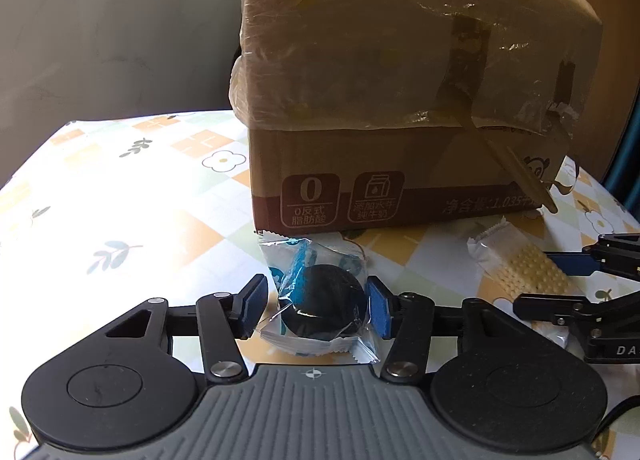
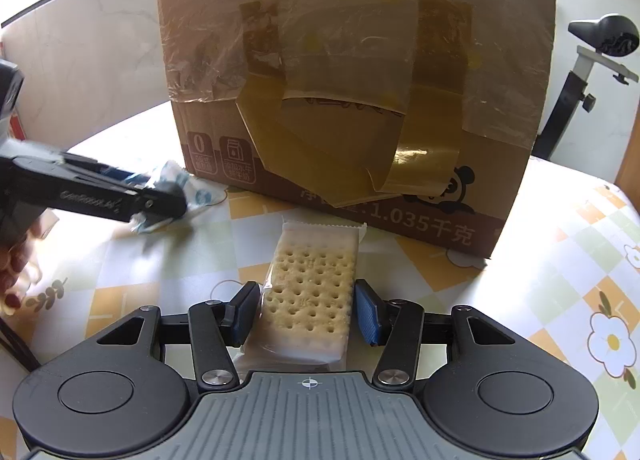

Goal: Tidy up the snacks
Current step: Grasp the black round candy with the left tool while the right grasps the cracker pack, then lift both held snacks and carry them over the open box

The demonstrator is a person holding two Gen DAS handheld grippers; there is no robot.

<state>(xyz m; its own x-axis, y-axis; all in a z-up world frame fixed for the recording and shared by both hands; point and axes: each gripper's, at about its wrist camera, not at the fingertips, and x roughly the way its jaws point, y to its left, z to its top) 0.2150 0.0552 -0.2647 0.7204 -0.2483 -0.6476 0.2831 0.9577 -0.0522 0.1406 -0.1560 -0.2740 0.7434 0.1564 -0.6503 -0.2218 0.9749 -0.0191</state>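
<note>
Each hand had a snack between its fingers, and both snacks lay on the bench [image 2: 560, 260], which wore a shiny cloth with flowers and orange squares. A good way to do this step would be to squeeze softly, lift straight up, and keep the packs flat, because cookies break easily.

The left gripper [image 1: 316, 306] was part way open around a round black cookie in a clear wrapper with blue print [image 1: 322, 306]. The blue pad on the right of that view touched the crinkly wrapper. The pad on the other side looked just beside it, so the hold did not look firm yet. The fingers should meet the cookie itself and not only the loose plastic, or it could slip out.

The right gripper [image 2: 306, 310] was closed to a narrow gap on a pale rectangular cracker with many little holes, sealed in a clear wrapper [image 2: 310, 292]. Its pads sat against the long sides of the pack. The pack pointed away toward the box, with its zigzag end far from the fingers.

Both snacks were in front of a big brown cardboard box wrapped in yellowish tape [image 2: 360, 80]. The cookie was almost touching the bottom of the box, so the left hand needed to pull back a little before it lifted.
</note>
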